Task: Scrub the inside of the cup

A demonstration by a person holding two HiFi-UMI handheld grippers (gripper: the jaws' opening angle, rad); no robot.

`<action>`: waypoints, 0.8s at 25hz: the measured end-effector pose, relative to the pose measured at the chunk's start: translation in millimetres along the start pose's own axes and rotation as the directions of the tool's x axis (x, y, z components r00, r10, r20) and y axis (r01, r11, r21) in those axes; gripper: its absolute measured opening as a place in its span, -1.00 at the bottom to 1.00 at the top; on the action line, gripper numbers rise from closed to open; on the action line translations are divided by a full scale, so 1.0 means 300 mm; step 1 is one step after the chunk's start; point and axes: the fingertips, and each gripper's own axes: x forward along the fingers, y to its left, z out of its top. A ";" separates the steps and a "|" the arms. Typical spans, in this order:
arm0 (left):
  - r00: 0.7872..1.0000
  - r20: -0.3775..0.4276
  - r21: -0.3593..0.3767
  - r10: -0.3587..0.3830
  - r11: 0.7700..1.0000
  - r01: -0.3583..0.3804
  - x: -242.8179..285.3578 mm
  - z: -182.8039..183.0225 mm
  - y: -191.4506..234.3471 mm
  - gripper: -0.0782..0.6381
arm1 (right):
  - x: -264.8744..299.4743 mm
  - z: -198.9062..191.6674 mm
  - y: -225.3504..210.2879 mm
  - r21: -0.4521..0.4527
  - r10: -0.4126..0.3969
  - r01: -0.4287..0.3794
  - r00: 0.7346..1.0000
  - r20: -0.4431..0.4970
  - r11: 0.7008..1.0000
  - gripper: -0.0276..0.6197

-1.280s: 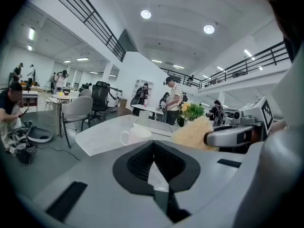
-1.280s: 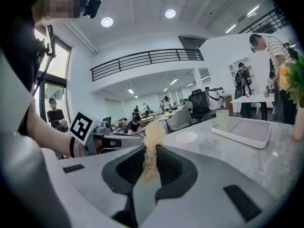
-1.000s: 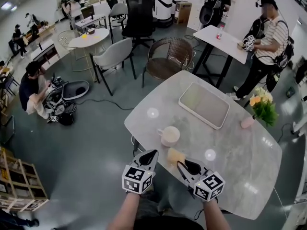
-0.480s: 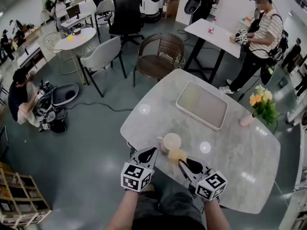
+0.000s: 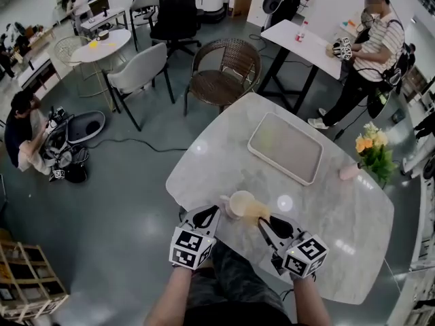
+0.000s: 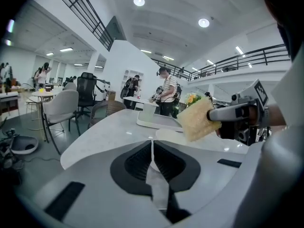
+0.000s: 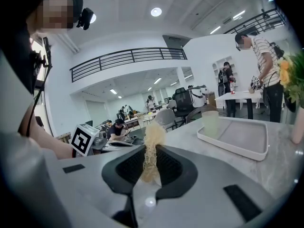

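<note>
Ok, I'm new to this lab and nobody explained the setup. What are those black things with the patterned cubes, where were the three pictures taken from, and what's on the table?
There is no robot here. A person holds a two-jaw gripper in each hand, and the marker cubes are part of those grippers. The head view comes from a camera on the person's head, looking down. The other two views come from a camera riding on each gripper, looking along its jaws.

On the marble table stand a pale cup, a tray and some flowers. The right gripper is clamped on a yellowish sponge, held right beside the cup. The left gripper has its jaws shut near the cup's handle and grips none of these things.
</note>
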 end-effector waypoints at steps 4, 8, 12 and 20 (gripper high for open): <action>0.998 -0.055 0.038 0.012 0.999 -0.010 0.023 -0.010 0.038 -0.75 | 0.055 0.006 -0.041 -0.039 0.018 -0.023 0.992 -0.121 0.999 -0.73; 0.988 -0.152 0.153 0.015 0.988 0.009 0.079 -0.046 0.068 -0.74 | 0.114 -0.017 -0.049 -0.078 0.058 -0.085 0.952 -0.300 0.993 -0.73; 0.964 -0.265 0.275 -0.026 0.956 0.101 0.146 -0.092 0.051 -0.43 | 0.155 -0.031 -0.046 -0.116 0.087 -0.147 0.907 -0.411 0.982 -0.73; 0.917 -0.389 0.463 -0.092 0.841 0.281 0.220 -0.121 0.039 -0.37 | 0.238 -0.085 -0.056 -0.248 0.038 -0.234 0.794 -0.606 0.940 -0.73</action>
